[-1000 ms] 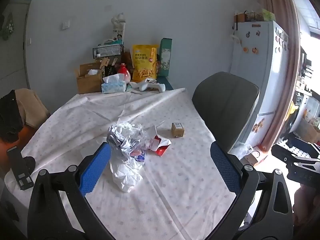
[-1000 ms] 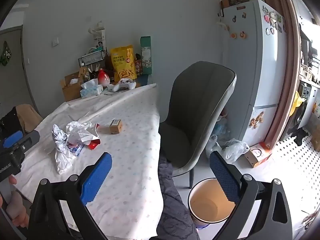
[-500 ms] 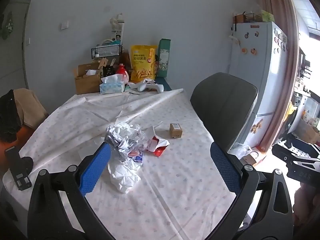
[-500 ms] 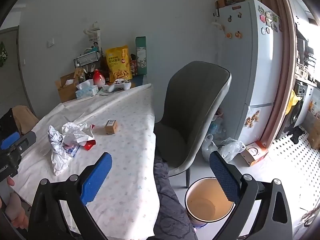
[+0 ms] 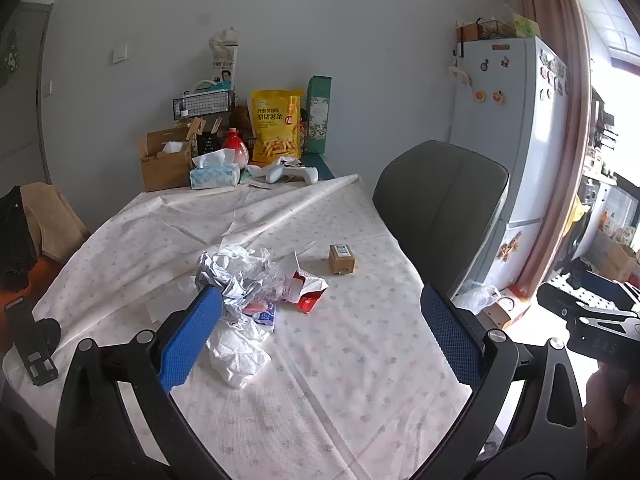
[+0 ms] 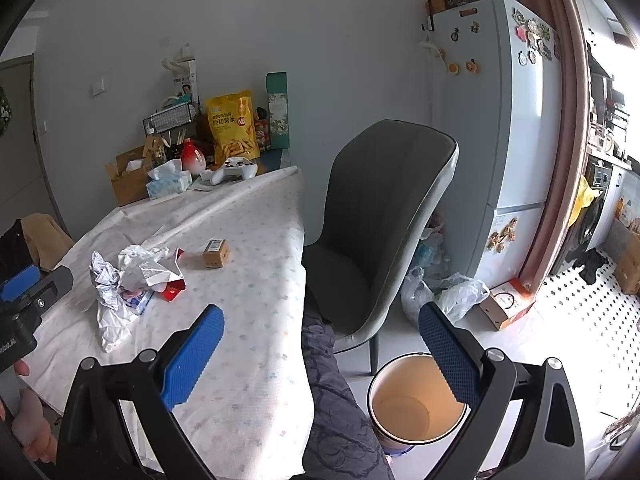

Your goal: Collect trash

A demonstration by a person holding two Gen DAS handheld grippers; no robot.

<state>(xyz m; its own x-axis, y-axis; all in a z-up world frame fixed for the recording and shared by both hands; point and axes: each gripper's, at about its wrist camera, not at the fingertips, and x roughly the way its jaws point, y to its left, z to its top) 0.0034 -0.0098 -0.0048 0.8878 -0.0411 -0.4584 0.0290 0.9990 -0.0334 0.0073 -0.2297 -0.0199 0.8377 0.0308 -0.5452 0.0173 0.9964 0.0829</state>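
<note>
A heap of crumpled wrappers and white plastic [image 5: 240, 280] [image 6: 120, 280] lies mid-table on the dotted tablecloth [image 5: 340, 360]. A torn red packet [image 5: 306, 290] [image 6: 173, 286] rests against its right side. To the right stands a small brown box [image 5: 342, 258] [image 6: 216, 253]. My left gripper [image 5: 320, 336] is open above the table's near part, its left pad by the heap, holding nothing. My right gripper [image 6: 320, 356] is open over the table's right edge, empty. On the floor below it stands a white bin [image 6: 416, 400].
A grey chair [image 5: 440, 208] [image 6: 380, 220] stands at the table's right side. Snack bags, a tissue box [image 5: 214, 174], a game controller [image 5: 290, 172] and a cardboard box crowd the table's far end. A fridge [image 6: 500, 120] and plastic bags [image 6: 440, 292] are beyond the chair.
Both grippers have drawn back and up a little from the table; the trash heap looks smaller and farther. The bin shows more fully in the right wrist view. Jaws stay open.
</note>
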